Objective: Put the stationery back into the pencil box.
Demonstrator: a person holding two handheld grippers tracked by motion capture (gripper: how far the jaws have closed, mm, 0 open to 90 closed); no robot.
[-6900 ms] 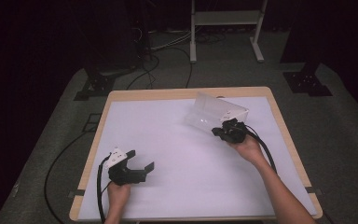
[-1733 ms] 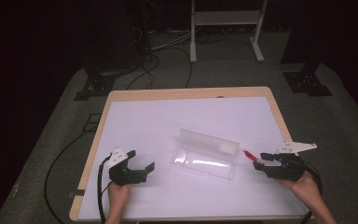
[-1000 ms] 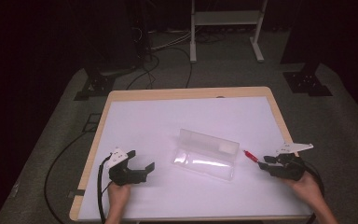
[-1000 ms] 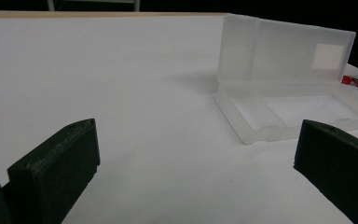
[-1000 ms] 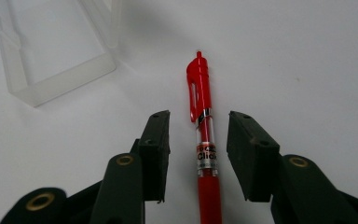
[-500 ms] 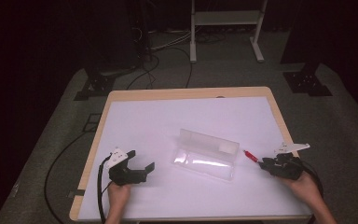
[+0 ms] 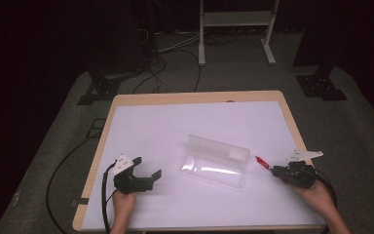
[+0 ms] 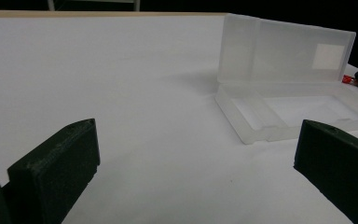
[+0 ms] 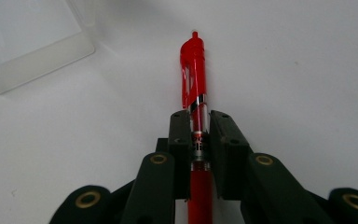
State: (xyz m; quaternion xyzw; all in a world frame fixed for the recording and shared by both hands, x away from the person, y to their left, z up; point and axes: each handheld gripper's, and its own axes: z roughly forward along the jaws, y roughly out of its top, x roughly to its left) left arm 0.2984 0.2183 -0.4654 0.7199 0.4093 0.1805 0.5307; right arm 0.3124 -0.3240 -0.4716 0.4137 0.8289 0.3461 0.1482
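My left gripper (image 7: 143, 176) sits low on the near-left part of the white table (image 7: 175, 126), its 2 black jaws spread wide with nothing between them; in the left gripper view those jaws frame bare white tabletop, and the case stands beyond them, off to the right; moving across to the middle, there's the clear plastic case (image 7: 215, 162), open, its lid standing upright along the far edge and its shallow tray lying flat on the table in front of it; a small pale label shows on the lid in the left gripper view; on to the right side, and here's the red pen (image 9: 194, 88); my right gripper (image 7: 278, 172) is near the right edge of the table, and its jaws have just been closing on the pen; in the right gripper view the 2 pads press the barrel from both sides, clamped on its middle; the pen's clip end sticks out ahead of the jaws, pointing toward the case's near corner, close to it but apart from it.
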